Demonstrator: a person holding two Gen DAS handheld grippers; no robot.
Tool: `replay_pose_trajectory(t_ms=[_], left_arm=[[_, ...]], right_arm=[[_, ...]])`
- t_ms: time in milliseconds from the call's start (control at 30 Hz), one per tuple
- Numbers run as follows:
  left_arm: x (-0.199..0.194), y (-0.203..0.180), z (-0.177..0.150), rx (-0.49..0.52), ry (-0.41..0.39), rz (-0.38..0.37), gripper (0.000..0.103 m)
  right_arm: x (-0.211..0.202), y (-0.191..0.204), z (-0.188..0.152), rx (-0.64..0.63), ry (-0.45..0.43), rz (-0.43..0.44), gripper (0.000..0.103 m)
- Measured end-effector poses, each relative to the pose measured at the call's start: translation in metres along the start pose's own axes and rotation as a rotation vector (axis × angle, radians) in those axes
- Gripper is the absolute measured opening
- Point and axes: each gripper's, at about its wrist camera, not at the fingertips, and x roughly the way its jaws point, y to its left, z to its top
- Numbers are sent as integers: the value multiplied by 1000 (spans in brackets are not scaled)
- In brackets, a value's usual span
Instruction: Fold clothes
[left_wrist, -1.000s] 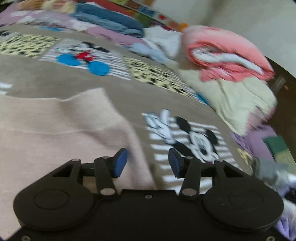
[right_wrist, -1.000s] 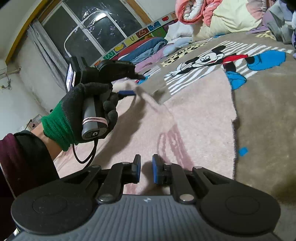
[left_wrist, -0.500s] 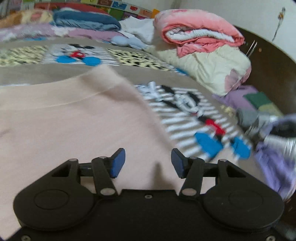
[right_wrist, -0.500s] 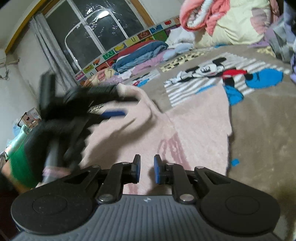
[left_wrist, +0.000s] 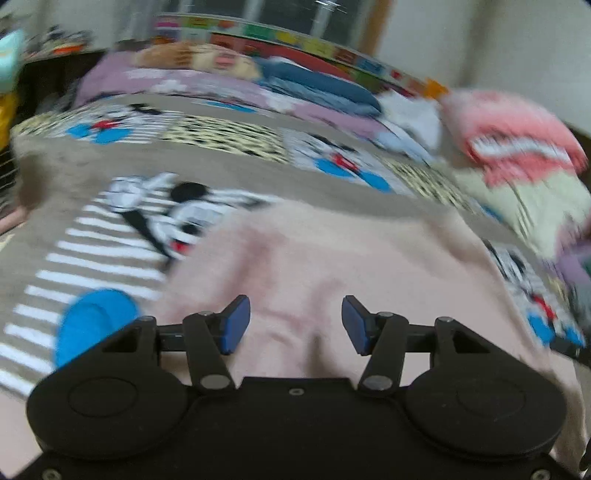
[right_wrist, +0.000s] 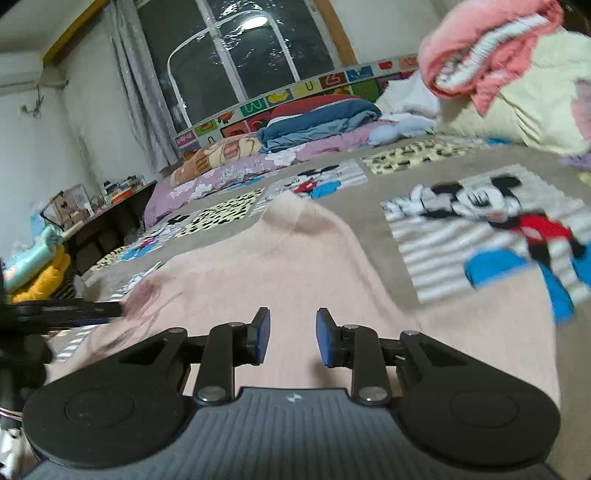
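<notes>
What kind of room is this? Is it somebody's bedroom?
Most likely a bedroom. A pink sweater lies on a cartoon-mouse blanket, folded bedding is piled by the window, and more clothes are heaped nearby.

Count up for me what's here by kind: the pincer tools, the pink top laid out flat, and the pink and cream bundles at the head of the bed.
Pincer tools: 2, left gripper and right gripper, both open
Pale pink top: 1
Coral pink bundle: 1
Cream bundle: 1
Total: 5
</notes>
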Motion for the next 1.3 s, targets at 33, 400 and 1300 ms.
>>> replay_pose_trajectory(t_ms=[33,400,1300], left_arm=[[5,14,7,-46,-1,4,54],[89,83,68,-134,171,-64,49],[103,128,74,-293,56,-265,4]], right_arm=[[10,-1,6,-15,2,-4,30],[119,-22,72,-30,74,-21,48],[219,-119,94,486,225,390,11]])
